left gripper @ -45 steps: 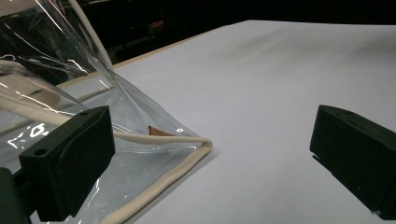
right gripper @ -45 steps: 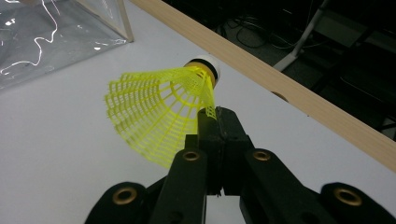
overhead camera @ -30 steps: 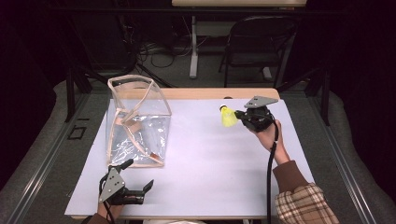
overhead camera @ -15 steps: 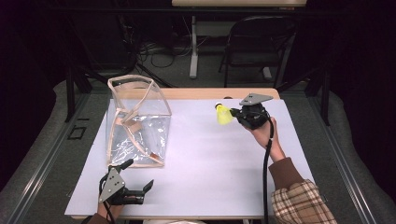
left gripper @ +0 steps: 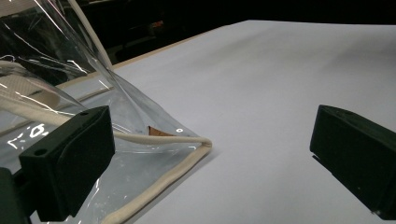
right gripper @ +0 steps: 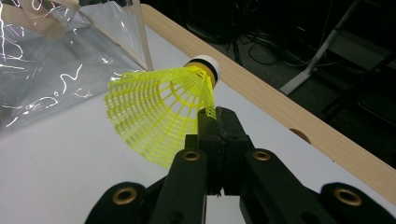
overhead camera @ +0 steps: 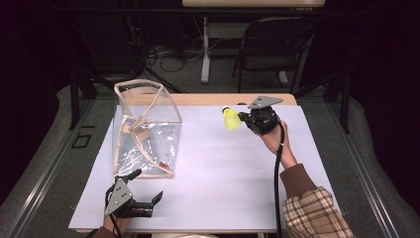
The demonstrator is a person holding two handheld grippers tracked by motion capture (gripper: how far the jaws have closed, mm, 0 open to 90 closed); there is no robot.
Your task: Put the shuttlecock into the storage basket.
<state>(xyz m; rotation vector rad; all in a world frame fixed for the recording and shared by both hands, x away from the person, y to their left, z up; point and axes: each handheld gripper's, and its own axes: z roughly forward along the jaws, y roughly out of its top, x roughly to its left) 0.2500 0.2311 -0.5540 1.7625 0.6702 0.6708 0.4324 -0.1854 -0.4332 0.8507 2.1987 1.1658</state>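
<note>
A yellow plastic shuttlecock (overhead camera: 231, 119) with a white cork tip hangs above the far right part of the white table sheet (overhead camera: 223, 163). My right gripper (overhead camera: 241, 118) is shut on the rim of its mesh skirt. In the right gripper view the shuttlecock (right gripper: 159, 112) fans out to the left of the closed jaws of my right gripper (right gripper: 217, 116). A clear plastic bag (overhead camera: 146, 134) with cream trim stands at the left with its mouth up. My left gripper (overhead camera: 147, 185) rests open at the near left, just in front of the bag's near corner. The left gripper view shows that corner of the bag (left gripper: 130, 116) between the jaws of my left gripper (left gripper: 212, 140), untouched.
The table's wooden far edge (overhead camera: 208, 99) shows beyond the sheet. A dark chair (overhead camera: 272, 44) and floor cables (overhead camera: 173, 54) lie behind the table. A plaid sleeve (overhead camera: 312, 213) comes in at the bottom right.
My right gripper has carried the shuttlecock a little to the left, toward the bag. The left gripper and the bag have stayed where they were.
</note>
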